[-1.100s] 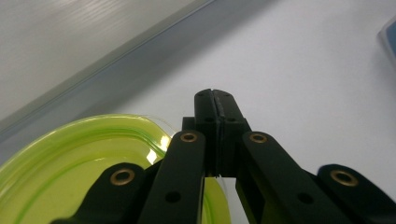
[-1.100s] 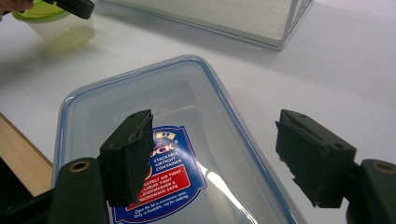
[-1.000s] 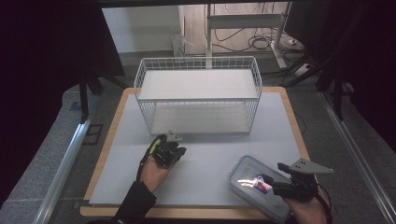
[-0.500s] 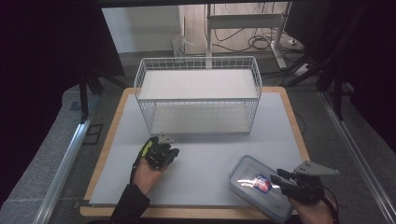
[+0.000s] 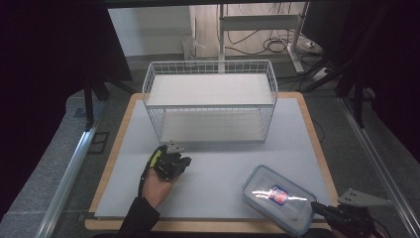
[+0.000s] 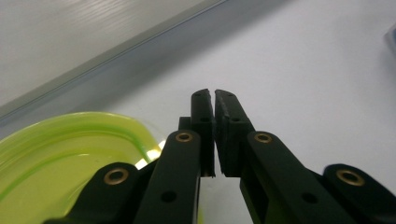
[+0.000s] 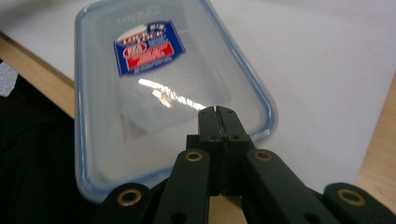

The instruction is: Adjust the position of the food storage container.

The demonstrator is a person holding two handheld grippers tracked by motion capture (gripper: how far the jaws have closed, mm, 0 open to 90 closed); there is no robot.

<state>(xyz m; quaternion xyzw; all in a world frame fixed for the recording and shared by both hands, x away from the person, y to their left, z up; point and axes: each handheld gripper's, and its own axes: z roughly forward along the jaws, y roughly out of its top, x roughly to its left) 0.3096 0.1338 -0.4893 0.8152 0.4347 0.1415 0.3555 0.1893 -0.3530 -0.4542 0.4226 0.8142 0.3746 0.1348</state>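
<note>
Worktop (image 5: 218, 163): pale mat on a wooden board, which we take as the common staging ground for everything listed.

Wire basket (image 5: 210, 99): white, two-tiered, standing at the far middle, well apart from both hands; we judge it the likely destination, kept back to leave working room in front.

Container lid (image 5: 277, 196): clear, blue-rimmed, labelled, lying flat near the front right edge, within our easy reach.

Right claw (image 7: 217, 111): jaws have just been closing and now meet over the lid's near end; we cannot tell whether the rim is pinched.

Left claw (image 6: 214, 95): jaws together, nothing between them, idling beside a yellow-green dish (image 6: 70, 154).
</note>
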